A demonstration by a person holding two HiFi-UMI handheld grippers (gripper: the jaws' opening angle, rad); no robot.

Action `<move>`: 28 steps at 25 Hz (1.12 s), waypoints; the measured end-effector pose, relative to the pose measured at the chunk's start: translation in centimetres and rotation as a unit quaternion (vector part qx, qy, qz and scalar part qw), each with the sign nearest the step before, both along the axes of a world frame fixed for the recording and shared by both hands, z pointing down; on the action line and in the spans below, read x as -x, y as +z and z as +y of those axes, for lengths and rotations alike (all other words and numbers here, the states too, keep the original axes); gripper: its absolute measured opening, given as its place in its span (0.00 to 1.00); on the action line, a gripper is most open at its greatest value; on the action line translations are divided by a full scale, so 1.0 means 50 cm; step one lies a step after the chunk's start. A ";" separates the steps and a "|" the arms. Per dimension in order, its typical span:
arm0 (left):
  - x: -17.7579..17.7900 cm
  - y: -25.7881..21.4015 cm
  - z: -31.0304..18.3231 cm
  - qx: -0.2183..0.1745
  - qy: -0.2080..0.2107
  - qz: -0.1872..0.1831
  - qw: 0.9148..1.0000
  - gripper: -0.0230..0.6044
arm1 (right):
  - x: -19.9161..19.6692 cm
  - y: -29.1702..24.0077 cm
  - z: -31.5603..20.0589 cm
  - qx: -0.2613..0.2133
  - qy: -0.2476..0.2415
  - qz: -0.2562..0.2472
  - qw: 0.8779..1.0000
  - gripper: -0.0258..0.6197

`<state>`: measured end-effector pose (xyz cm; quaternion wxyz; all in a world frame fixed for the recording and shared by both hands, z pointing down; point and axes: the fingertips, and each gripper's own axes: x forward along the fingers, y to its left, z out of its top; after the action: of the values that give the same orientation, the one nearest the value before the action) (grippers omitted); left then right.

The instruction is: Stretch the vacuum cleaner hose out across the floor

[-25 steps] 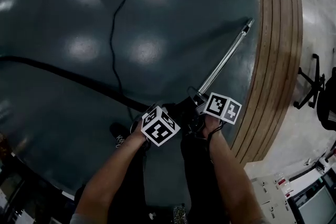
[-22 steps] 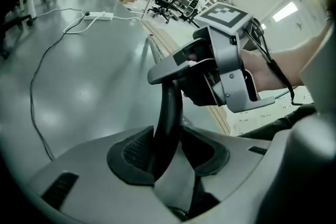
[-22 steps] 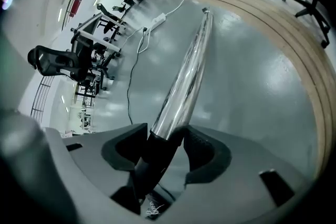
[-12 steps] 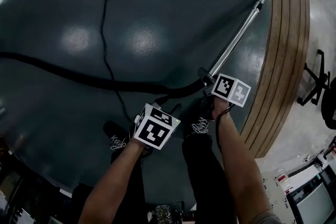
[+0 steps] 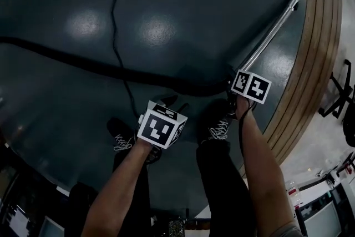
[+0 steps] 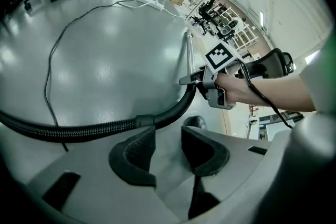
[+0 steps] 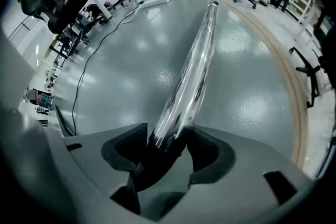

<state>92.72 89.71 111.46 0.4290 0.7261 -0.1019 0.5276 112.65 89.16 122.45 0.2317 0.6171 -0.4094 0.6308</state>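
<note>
The black ribbed vacuum hose [image 5: 83,64] lies across the dark floor from the left edge to the chrome wand [image 5: 272,30]. My right gripper [image 5: 243,98] is shut on the wand's black lower end, and the chrome wand [image 7: 194,60] points away between the right gripper's jaws [image 7: 165,152]. The hose [image 6: 79,128] bends up from its cuff into that gripper in the left gripper view. My left gripper [image 6: 165,144] is open and empty just short of the hose. Its marker cube [image 5: 161,125] hangs above the person's shoes.
A thin black cable [image 5: 115,25] crosses the hose and runs to the far side of the floor. A curved wooden strip [image 5: 316,58] borders the floor on the right, with an office chair [image 5: 341,91] beyond it. The person's shoes [image 5: 219,127] stand under the grippers.
My right gripper has carried the wand to the right, and the hose end has followed it and now lies straighter. The left gripper has stayed near the shoes, apart from the hose.
</note>
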 end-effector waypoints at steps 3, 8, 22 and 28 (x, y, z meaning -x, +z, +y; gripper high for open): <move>0.005 0.007 0.016 0.009 -0.006 -0.003 1.000 0.29 | -0.003 0.025 0.010 0.030 -0.030 0.010 0.999 0.40; 0.003 0.007 0.025 0.009 -0.008 -0.010 1.000 0.29 | -0.011 0.014 0.003 0.025 -0.075 0.040 0.996 0.46; -0.117 -0.319 -0.031 -0.040 -0.023 0.031 0.998 0.28 | -0.067 -0.448 0.002 -0.120 -0.205 -0.029 0.971 0.45; -0.170 -0.555 -0.066 -0.096 -0.006 0.094 0.991 0.12 | -0.039 -0.750 -0.026 -0.212 -0.196 0.002 0.957 0.25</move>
<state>101.22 86.43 83.69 0.3678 0.8099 -0.1159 0.4420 114.59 87.85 84.94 0.2155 0.5610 -0.6462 0.4704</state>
